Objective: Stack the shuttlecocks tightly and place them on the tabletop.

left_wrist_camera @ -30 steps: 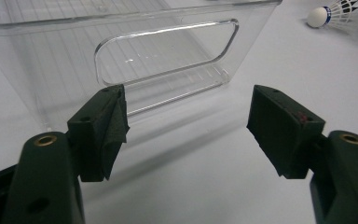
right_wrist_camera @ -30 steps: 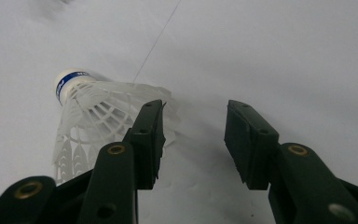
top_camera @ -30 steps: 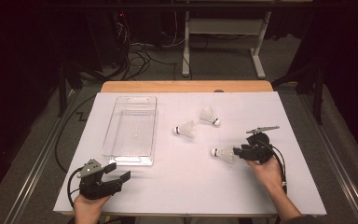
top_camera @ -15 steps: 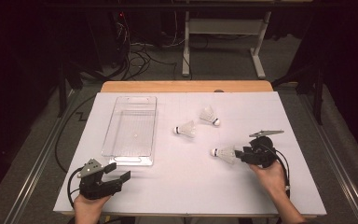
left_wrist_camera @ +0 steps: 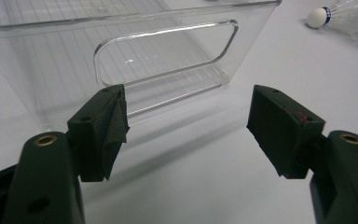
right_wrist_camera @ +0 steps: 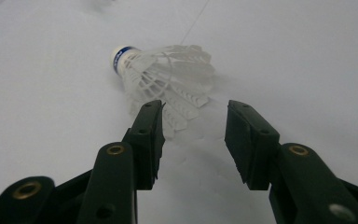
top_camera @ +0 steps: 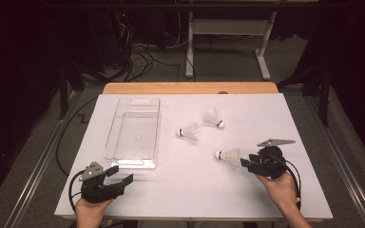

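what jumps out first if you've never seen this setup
Three white shuttlecocks lie on the white table, the nearest one right in front of the right gripper, whose open jaws point at its feather skirt without touching it. Left of them stands an empty clear bin. The left gripper rests near the table's front edge, jaws open toward the bin's handle end.

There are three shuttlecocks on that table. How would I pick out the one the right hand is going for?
Start at the clear plastic bin on the white table and look right, past two shuttlecocks lying close together. The nearest shuttlecock lies alone, its feather skirt just in front of the right hand-held gripper, cork tip pointing toward the bin.
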### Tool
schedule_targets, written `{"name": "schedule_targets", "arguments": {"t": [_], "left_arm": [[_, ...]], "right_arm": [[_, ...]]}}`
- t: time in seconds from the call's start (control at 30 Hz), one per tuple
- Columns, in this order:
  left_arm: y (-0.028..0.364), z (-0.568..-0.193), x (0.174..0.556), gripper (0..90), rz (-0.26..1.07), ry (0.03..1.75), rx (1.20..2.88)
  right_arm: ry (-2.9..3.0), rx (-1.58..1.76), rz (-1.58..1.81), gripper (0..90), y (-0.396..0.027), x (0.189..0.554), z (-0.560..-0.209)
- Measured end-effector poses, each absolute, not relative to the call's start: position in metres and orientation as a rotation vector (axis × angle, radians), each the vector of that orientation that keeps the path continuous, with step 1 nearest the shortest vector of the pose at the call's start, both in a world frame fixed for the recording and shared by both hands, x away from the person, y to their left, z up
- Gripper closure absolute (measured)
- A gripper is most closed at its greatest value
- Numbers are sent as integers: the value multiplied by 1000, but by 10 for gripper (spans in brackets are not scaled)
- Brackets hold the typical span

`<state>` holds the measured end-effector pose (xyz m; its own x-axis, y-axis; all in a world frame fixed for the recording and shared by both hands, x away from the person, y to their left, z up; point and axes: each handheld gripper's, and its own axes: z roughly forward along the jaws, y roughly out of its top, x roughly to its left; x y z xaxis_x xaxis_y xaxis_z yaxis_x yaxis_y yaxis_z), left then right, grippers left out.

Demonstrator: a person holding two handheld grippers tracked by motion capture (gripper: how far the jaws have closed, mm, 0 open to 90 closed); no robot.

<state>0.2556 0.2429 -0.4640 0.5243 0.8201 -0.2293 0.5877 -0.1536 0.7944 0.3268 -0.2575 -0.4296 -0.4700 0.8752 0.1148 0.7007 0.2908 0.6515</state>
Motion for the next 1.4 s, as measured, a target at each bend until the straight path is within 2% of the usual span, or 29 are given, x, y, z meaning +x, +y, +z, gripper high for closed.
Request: {"name": "schedule_targets", "arguments": {"t": [0.33, 0.73, 1.13, 1.4], "left_arm": [[243, -464, 255, 296, 322, 1162, 1848], [244, -463, 255, 298, 327, 1162, 1850], [244, -463, 255, 299, 331, 1158, 1851], [244, -463, 254, 299, 332, 1158, 1848]], "right_arm": [[2341, 1394, 977, 577, -248, 313, -428], [2353, 1412, 979, 585, -241, 321, -431], [2368, 1394, 981, 648, -227, 333, -431], [2370, 1394, 974, 727, -225, 338, -432]]}}
